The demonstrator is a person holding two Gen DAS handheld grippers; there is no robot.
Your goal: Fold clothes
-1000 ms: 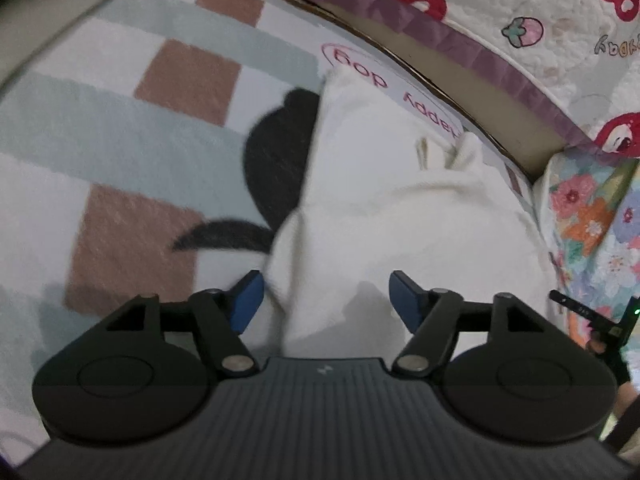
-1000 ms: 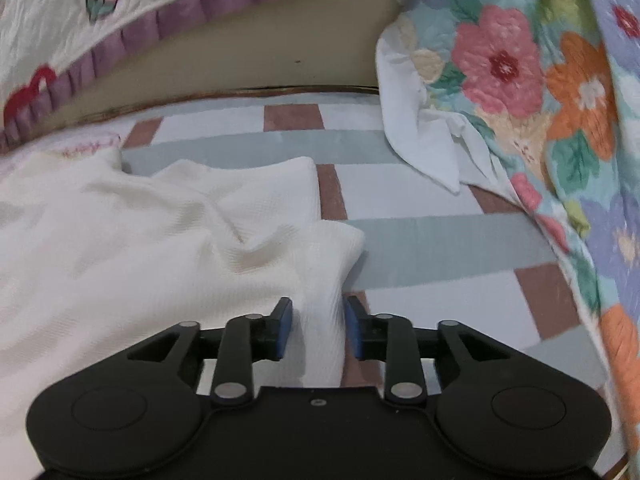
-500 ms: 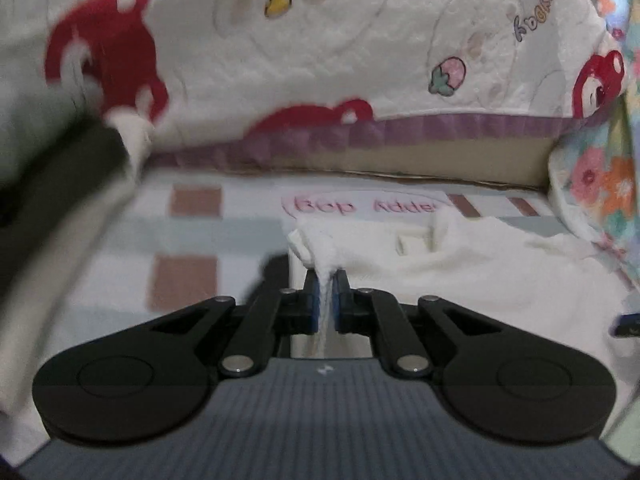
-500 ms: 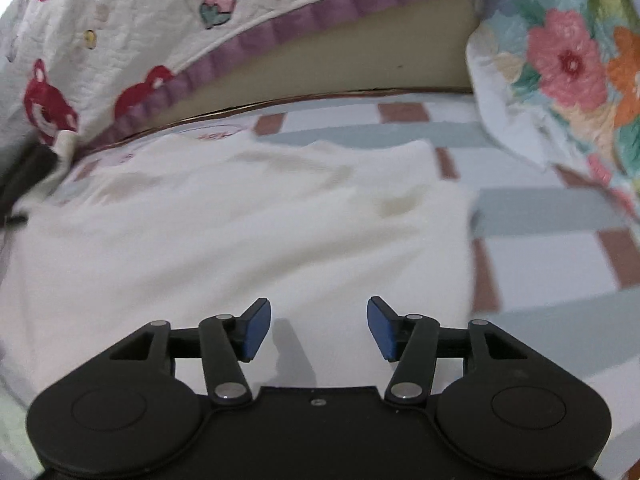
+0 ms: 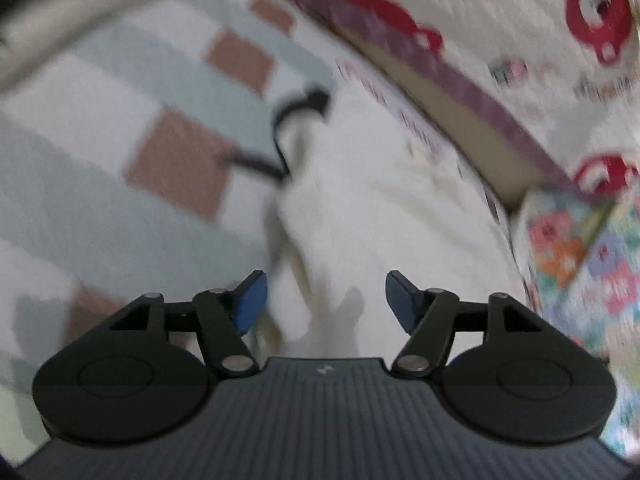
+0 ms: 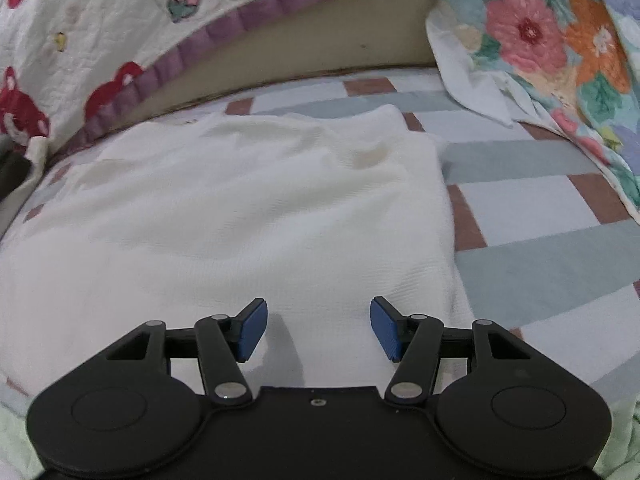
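Lying flat on the checked bedspread, the cream garment looks softly creased. Left gripper and right gripper hover over it, jaws wide, holding nothing. Left view is motion-blurred.

Home bedroom: floral quilt, checked bedsheet.

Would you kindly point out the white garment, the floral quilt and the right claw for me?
Garment (image 6: 248, 216), right wrist view, middle of the flat cloth.
Floral quilt (image 6: 560, 36), right wrist view, between the pink and orange flowers.
Right claw (image 6: 318, 326), right wrist view, midway between its open blue fingertips.
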